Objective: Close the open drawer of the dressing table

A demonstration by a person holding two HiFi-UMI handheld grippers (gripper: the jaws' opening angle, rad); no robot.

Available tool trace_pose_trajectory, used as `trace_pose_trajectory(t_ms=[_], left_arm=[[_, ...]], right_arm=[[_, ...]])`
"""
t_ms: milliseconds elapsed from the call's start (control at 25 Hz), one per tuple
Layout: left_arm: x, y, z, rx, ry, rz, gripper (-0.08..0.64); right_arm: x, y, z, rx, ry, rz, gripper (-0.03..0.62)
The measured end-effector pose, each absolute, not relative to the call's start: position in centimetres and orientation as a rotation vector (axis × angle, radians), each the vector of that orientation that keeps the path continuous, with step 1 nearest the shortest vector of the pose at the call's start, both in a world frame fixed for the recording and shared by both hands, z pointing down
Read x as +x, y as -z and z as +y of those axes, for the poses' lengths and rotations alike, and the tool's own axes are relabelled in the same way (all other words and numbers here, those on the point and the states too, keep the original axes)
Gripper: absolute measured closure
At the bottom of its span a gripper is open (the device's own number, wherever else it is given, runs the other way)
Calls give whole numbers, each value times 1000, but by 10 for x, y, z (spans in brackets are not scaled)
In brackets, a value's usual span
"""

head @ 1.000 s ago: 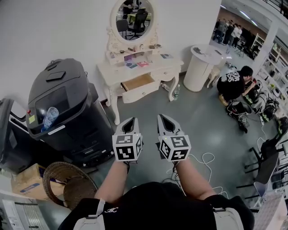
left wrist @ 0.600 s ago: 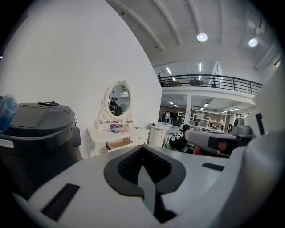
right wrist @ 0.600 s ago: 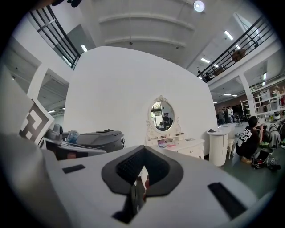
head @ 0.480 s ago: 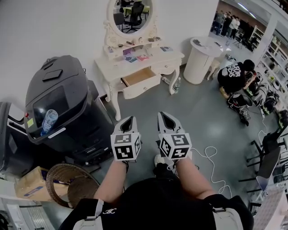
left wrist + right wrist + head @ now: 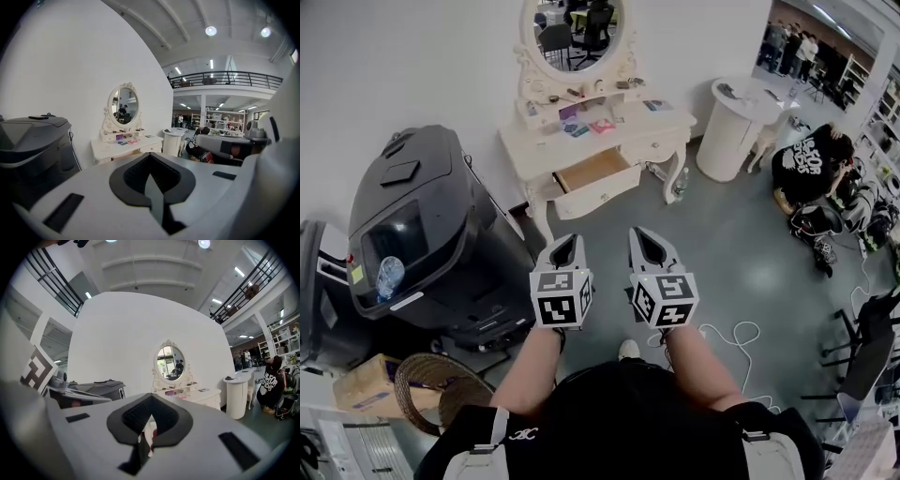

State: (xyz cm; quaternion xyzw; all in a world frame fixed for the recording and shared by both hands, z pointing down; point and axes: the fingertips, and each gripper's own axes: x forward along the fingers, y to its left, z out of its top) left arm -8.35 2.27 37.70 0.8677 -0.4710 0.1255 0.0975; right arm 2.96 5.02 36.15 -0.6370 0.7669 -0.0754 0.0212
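A white dressing table (image 5: 623,127) with an oval mirror (image 5: 575,28) stands against the far wall. Its drawer (image 5: 598,185) is pulled out, with a bare wooden inside and a white front facing me. My left gripper (image 5: 566,246) and right gripper (image 5: 645,239) are held side by side in the air over the grey floor. Both point at the table and are well short of the drawer. Both are shut with nothing in them. The table (image 5: 124,144) shows ahead in the left gripper view, past that gripper (image 5: 150,157). The right gripper view shows the table (image 5: 199,395) beyond its gripper (image 5: 150,398).
A big black machine (image 5: 422,225) stands left of the table. A round white pedestal (image 5: 734,127) and a crouching person (image 5: 811,164) are to the right. A bottle (image 5: 680,183) stands by the table leg. A white cable (image 5: 736,336), a wicker basket (image 5: 441,389) and a cardboard box (image 5: 361,384) lie near me.
I have stepped toward the dressing table, carrying both grippers forward. The table and black machine now sit lower in the head view. Both grippers stay shut.
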Motion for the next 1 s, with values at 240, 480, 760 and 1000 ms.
trace_pose_trajectory(t_ms=[240, 480, 760, 1000], left_arm=[[-54, -377, -15, 2539, -372, -1450, 560], [-30, -380, -46, 2513, -373, -1488, 560], [-10, -385, -66, 2464, -345, -1551, 560], [-3, -395, -74, 2434, -364, -1571, 560]], right_arm=[[58, -363, 10, -1905, 242, 2446, 586], [83, -369, -24, -1874, 248, 2488, 586], [106, -381, -50, -1834, 259, 2553, 586], [111, -390, -61, -1807, 274, 2581, 586]])
